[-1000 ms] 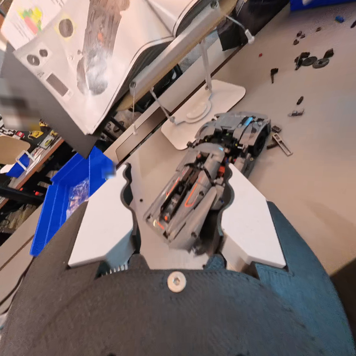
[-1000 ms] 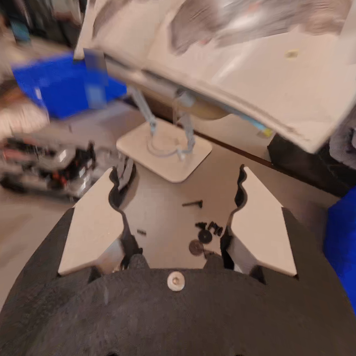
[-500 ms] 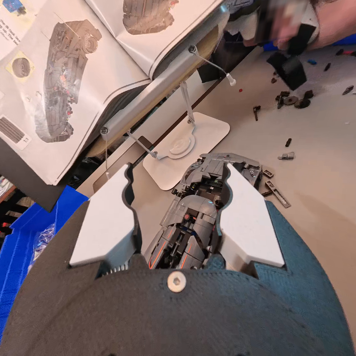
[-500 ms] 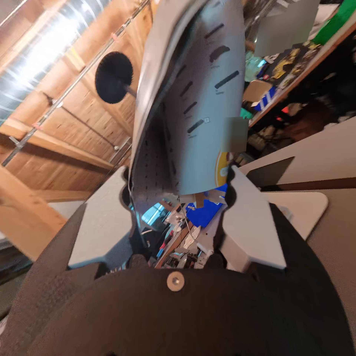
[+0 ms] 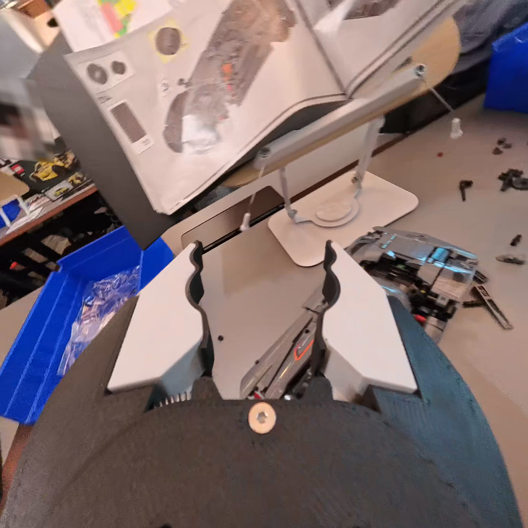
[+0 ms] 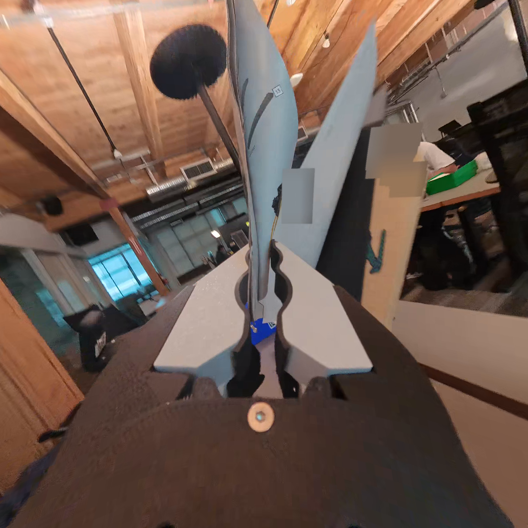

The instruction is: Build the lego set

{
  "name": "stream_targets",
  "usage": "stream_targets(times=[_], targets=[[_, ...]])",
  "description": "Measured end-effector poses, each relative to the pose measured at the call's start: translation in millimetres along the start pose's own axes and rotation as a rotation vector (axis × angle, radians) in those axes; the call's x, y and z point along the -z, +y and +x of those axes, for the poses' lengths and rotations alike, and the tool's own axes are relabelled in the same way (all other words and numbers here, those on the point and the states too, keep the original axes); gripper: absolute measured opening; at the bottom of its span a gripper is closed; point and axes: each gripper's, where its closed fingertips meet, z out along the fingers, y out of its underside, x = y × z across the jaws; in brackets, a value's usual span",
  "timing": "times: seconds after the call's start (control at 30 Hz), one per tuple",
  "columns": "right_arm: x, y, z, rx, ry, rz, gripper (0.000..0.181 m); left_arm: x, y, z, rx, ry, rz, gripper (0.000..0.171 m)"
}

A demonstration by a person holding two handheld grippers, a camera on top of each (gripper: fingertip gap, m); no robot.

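While the lego car (image 5: 405,274) on the table (image 5: 471,357) is being half hidden behind the spread-jawed left gripper (image 5: 263,288), manual pages (image 6: 261,183) are being pinched by the right gripper (image 6: 260,281).

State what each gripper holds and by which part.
The right gripper is shut on the instruction booklet's pages, pinching their lower edge. The left gripper is open and holds nothing; the lego car lies beside it.
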Motion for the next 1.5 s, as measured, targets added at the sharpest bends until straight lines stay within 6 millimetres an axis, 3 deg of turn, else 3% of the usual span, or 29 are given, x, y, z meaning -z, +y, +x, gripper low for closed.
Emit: stream_targets(times=[0.13, 0.27, 0.4, 0.53, 0.6, 0.67, 0.77, 0.9, 0.97, 1.1, 1.2, 1.37, 1.5], targets=[[-41.7, 5.6, -50.0, 0.144, -0.030, -0.100, 0.005, 2.2, 11.7, -27.5, 0.080, -0.043, 0.015, 0.082], [-94.9, 33.2, -84.3, 0.256, -0.043, -0.188, 0.009, -4.1, 22.0, -32.5, 0.129, -0.034, 0.014, 0.083], [-149.5, 85.7, -95.2, 0.361, -0.024, -0.321, 0.022, -7.3, 24.4, -35.5, 0.137, -0.032, 0.013, 0.085], [-184.3, 177.9, -90.2, 0.369, -0.052, -0.654, 0.050, -11.2, 19.2, -48.0, 0.204, -0.011, 0.025, 0.087], [-185.9, 206.2, -91.9, 0.399, -0.073, -0.746, 0.055, -14.7, 11.5, -56.9, 0.273, 0.027, 0.056, 0.090], [-183.5, 209.5, -97.0, 0.410, -0.088, -0.730, 0.059, -20.8, 6.6, -70.5, 0.353, 0.057, 0.076, 0.093], [-166.5, 190.8, -97.4, 0.426, -0.079, -0.668, 0.063, -38.4, -0.8, -80.4, 0.490, 0.181, 0.101, 0.099], [-136.7, 149.7, -62.6, 0.471, 0.043, -0.568, 0.061, -73.8, -4.7, -87.9, 0.727, 0.352, 0.124, 0.111], [-129.8, 141.5, -49.9, 0.422, 0.045, -0.543, 0.061, -93.5, 0.0, -94.7, 0.816, 0.384, 0.128, 0.117], [-141.0, 170.1, -37.8, 0.452, -0.008, -0.642, 0.058, -126.3, 8.0, -106.1, 0.941, 0.445, 0.156, 0.124], [-156.0, 199.1, -24.0, 0.452, 0.034, -0.766, 0.070, -139.6, 8.6, -108.1, 1.035, 0.537, 0.191, 0.121], [-170.3, 215.6, -23.4, 0.468, 0.035, -0.848, 0.068, -133.7, 6.1, -121.5, 1.132, 0.601, 0.274, 0.117], [-171.0, 217.5, -21.6, 0.457, 0.029, -0.851, 0.068, -118.6, -3.8, -115.2, 1.153, 0.748, 0.323, 0.098]])
